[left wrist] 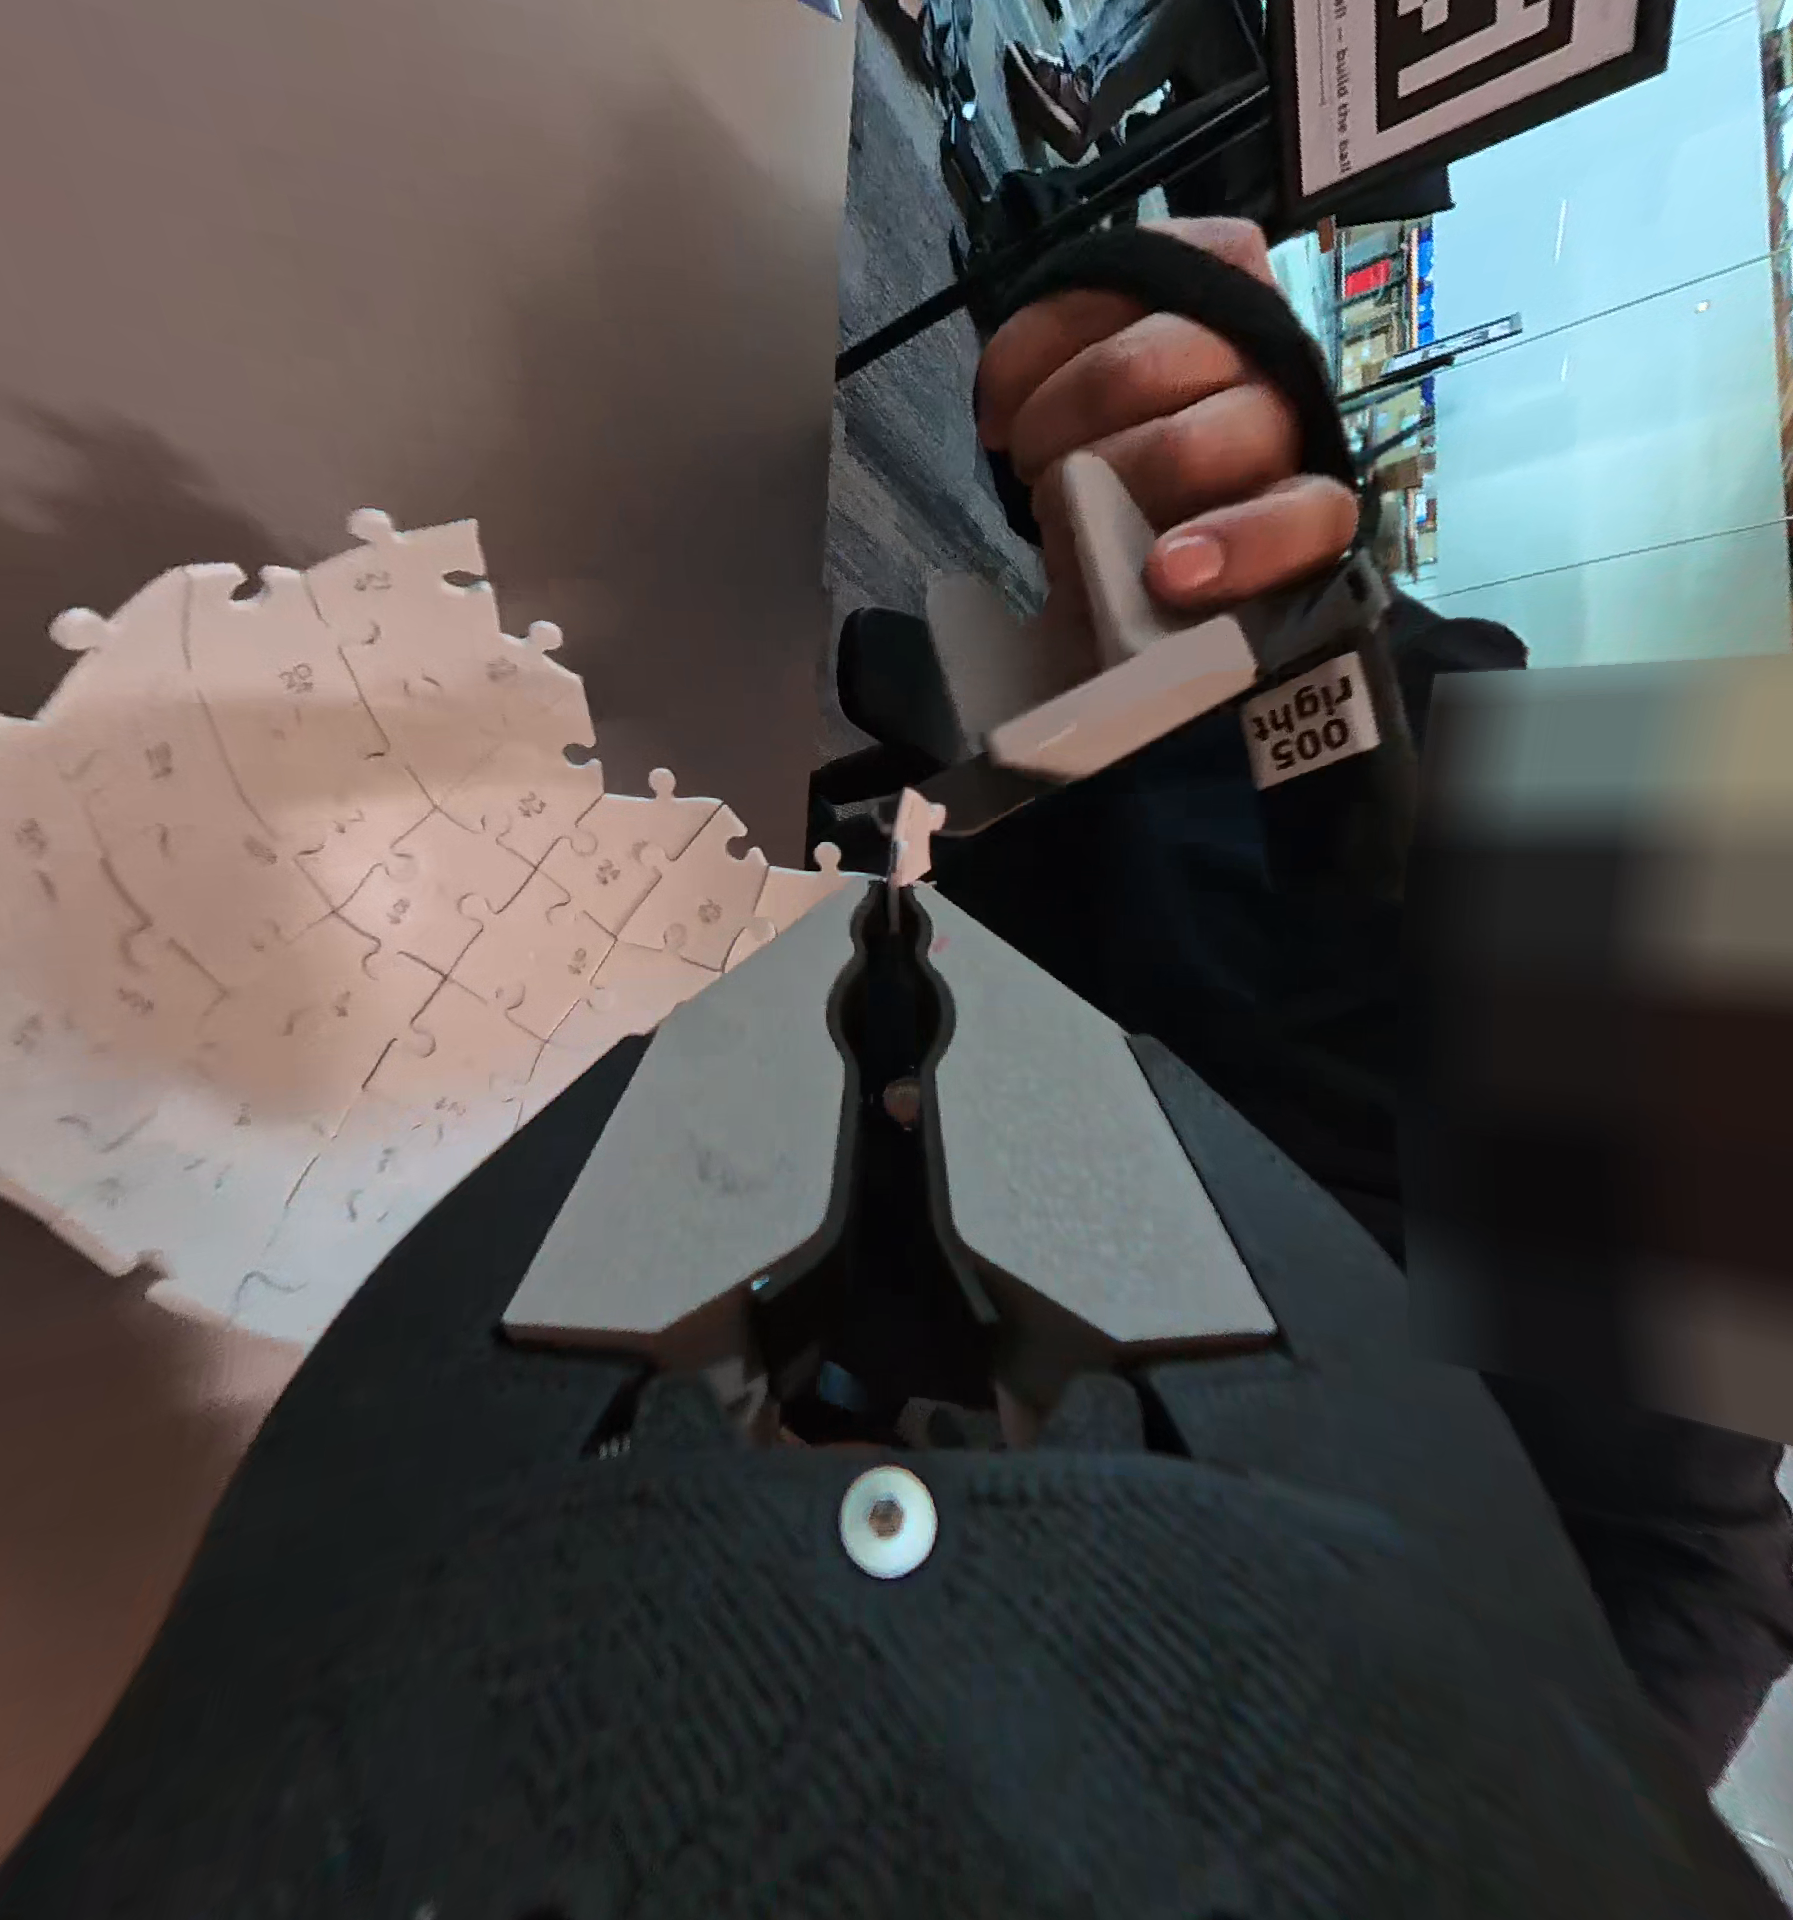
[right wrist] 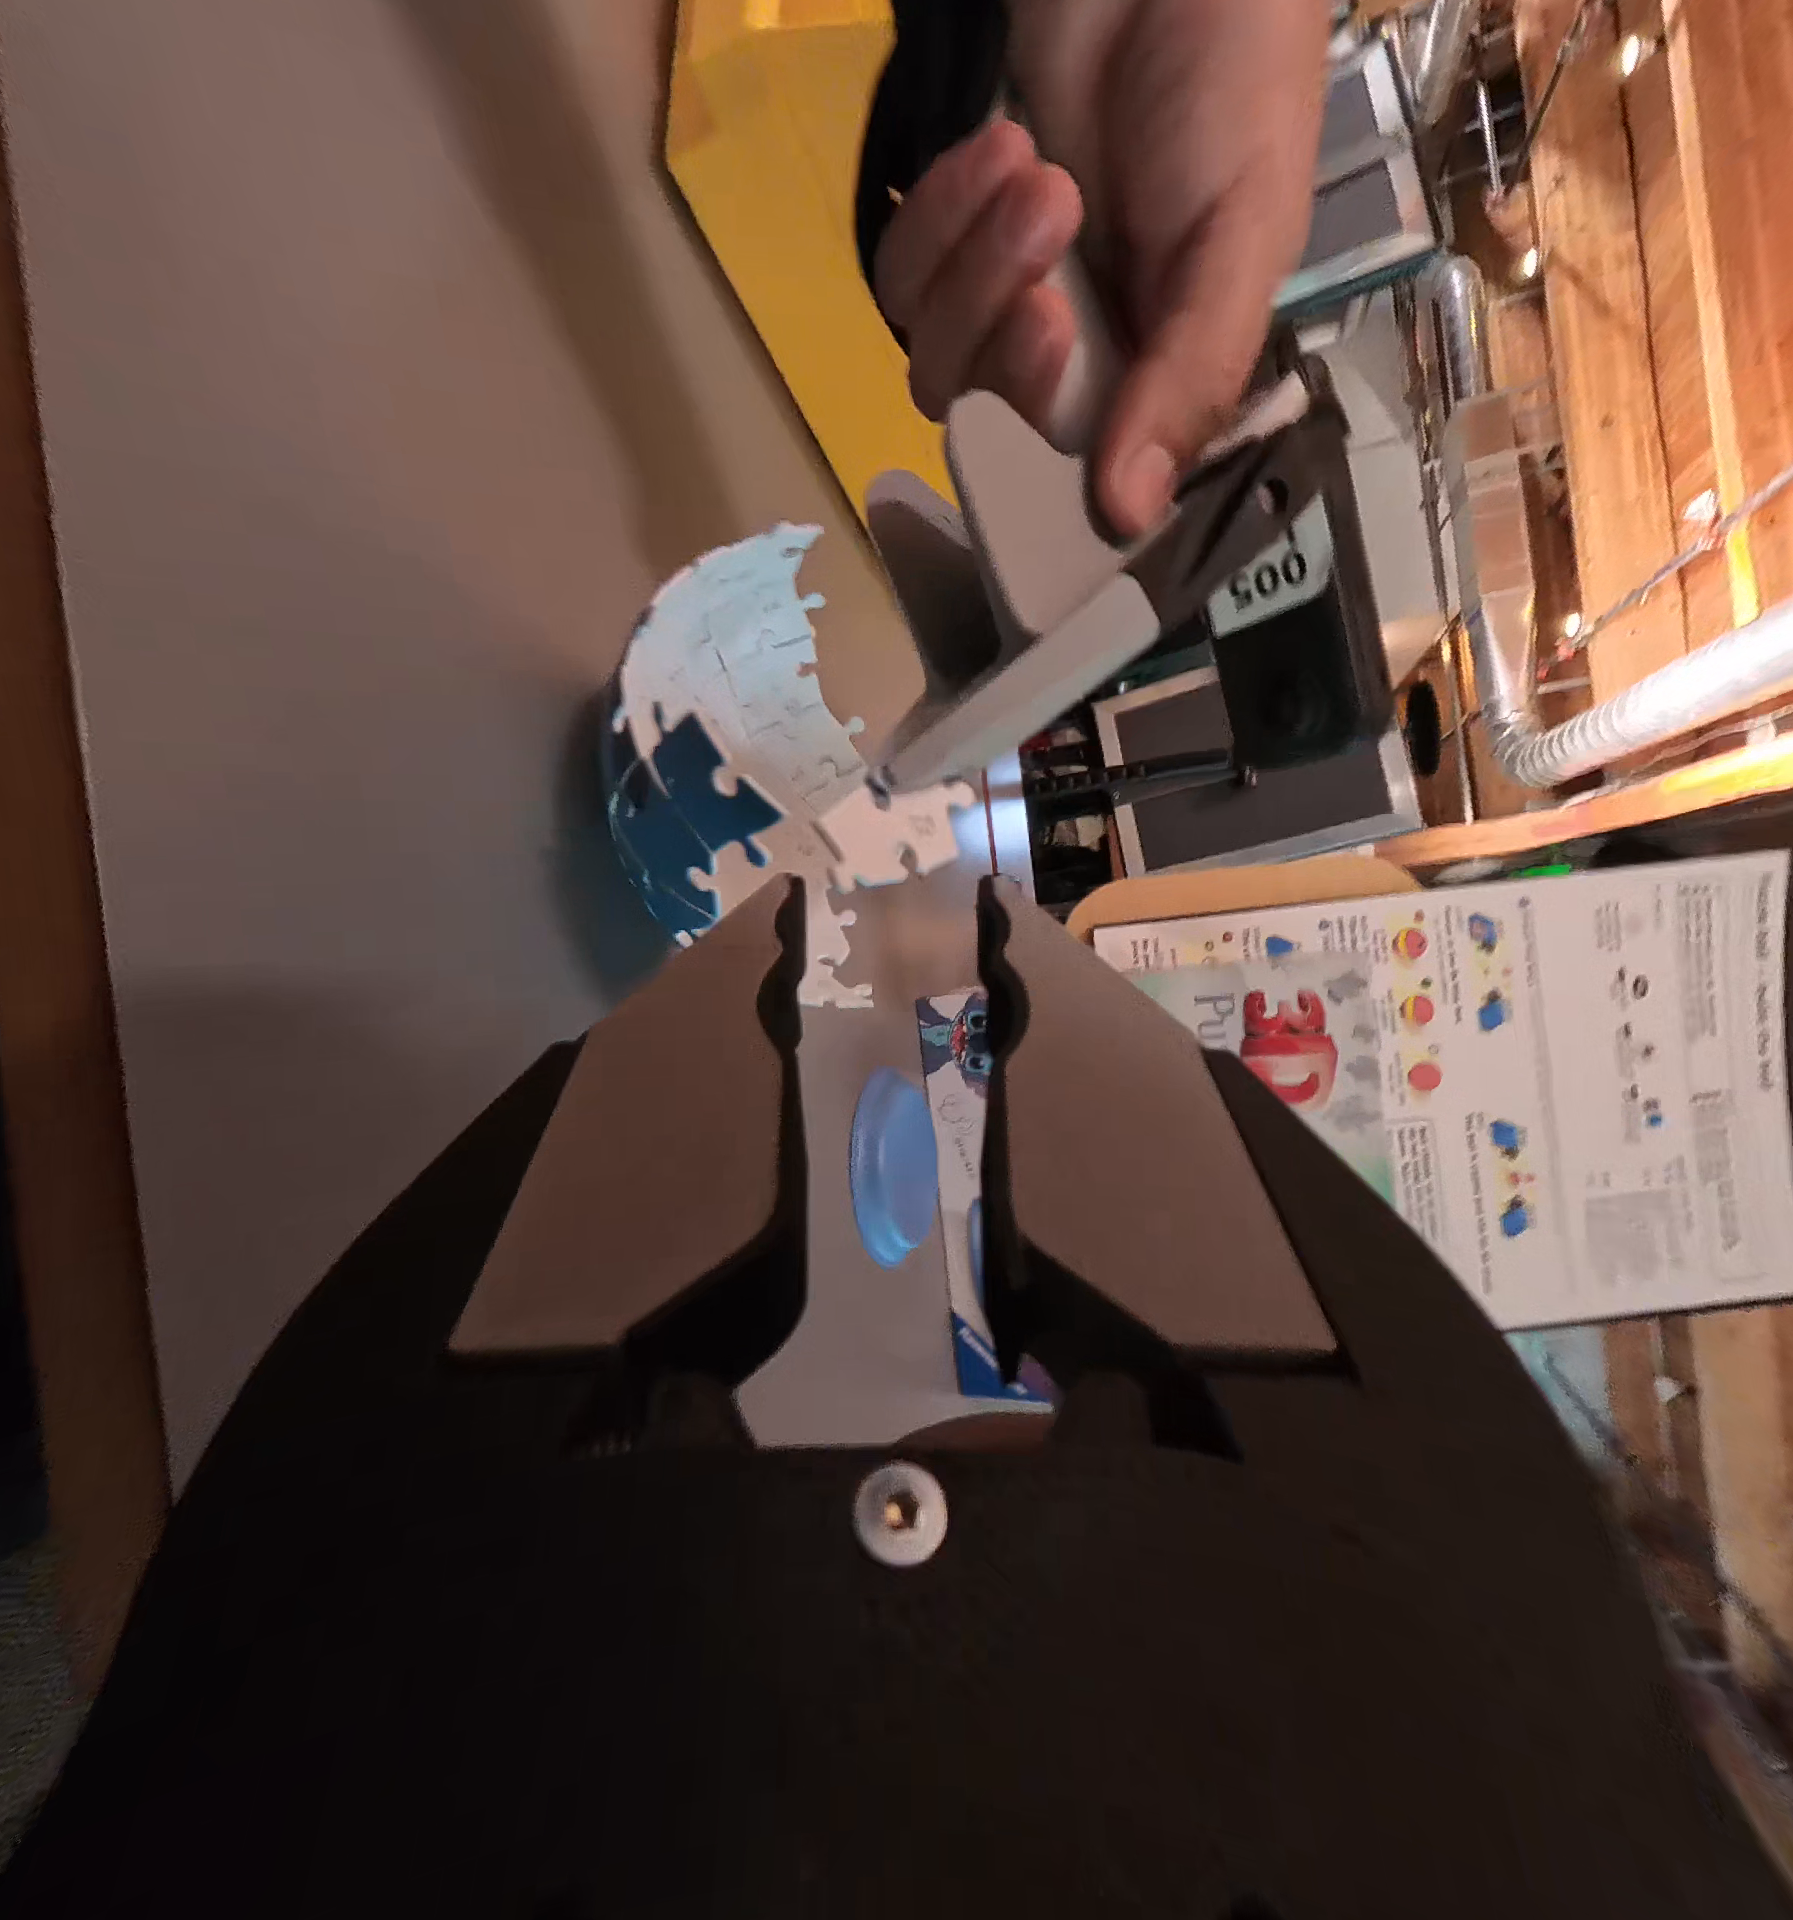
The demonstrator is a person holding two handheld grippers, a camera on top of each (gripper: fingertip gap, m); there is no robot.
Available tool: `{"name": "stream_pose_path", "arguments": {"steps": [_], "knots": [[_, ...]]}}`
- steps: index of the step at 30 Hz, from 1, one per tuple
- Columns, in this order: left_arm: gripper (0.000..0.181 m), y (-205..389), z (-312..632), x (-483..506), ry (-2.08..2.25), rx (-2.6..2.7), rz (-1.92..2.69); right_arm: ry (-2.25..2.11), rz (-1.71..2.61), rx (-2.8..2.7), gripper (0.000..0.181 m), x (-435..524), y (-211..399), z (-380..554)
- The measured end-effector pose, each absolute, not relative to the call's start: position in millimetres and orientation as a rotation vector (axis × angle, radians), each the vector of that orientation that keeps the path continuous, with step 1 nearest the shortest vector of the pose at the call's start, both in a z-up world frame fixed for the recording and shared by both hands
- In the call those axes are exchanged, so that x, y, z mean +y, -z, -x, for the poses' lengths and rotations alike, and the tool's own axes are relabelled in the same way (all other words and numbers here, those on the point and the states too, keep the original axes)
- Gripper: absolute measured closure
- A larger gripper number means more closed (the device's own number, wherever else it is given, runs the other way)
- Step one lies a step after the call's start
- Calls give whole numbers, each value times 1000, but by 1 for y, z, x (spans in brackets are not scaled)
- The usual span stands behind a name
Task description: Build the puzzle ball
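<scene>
Two tongs in play, left tongs (left wrist: 890, 896) pinched closed on the rim of the half-built puzzle ball (right wrist: 726, 727), centre left of right wrist view, on the pale worktop (right wrist: 352, 520), right tongs (right wrist: 887, 899) parted, empty, white loose piece (right wrist: 897, 826) just ahead, instruction sheet (right wrist: 1546, 1091) at right.

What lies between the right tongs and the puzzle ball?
Right wrist view: a white puzzle piece, pinched by the left tongs at the ball rim, ahead of the right tongs.
</scene>
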State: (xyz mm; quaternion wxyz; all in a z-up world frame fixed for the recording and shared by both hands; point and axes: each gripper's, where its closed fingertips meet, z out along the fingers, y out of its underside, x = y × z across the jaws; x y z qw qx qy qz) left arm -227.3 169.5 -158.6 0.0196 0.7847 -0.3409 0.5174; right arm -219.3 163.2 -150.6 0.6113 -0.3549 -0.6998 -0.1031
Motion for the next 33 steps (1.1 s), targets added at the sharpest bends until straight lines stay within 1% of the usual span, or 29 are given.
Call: {"name": "stream_pose_path", "arguments": {"steps": [3, 5, 8, 9, 10, 12, 16, 17, 19, 21, 24, 26, 30, 33], "knots": [[181, 161, 224, 168, -1591, -1066, -2423, 331, 744, -1657, 159, 161, 156, 224], [181, 162, 223, 167, -1593, -1058, -2414, 371, 711, -1673, 172, 162, 158, 225], [180, 163, 222, 168, -1614, -1035, -2409, 370, 710, -1689, 177, 159, 159, 226], [176, 162, 221, 169, -1631, -1022, -2409, 357, 716, -1686, 181, 158, 158, 226], [173, 159, 222, 169, -1652, -1024, -2396, 349, 717, -1676, 181, 157, 157, 226], [158, 148, 227, 170, -1705, -1050, -2399, 323, 742, -1672, 181, 155, 157, 223], [156, 111, 249, 170, -1727, -1408, -2526, 254, 839, -1634, 181, 160, 157, 215], [156, 109, 257, 169, -1653, -1543, -2583, 240, 866, -1619, 181, 162, 155, 212], [152, 123, 281, 174, -1268, -1881, -2729, 198, 925, -1587, 181, 165, 152, 209], [150, 141, 298, 173, -925, -2146, -2757, 145, 984, -1552, 181, 167, 147, 206], [149, 169, 302, 150, -774, -2360, -2606, 43, 1060, -1508, 181, 168, 143, 203], [135, 186, 309, 155, -558, -2457, -2589, -9, 1095, -1490, 181, 169, 141, 202], [134, 190, 308, 179, -166, -2771, -2560, -69, 1143, -1489, 181, 170, 145, 201], [138, 196, 309, 183, -110, -2797, -2487, -119, 1173, -1500, 181, 167, 148, 202]]}}
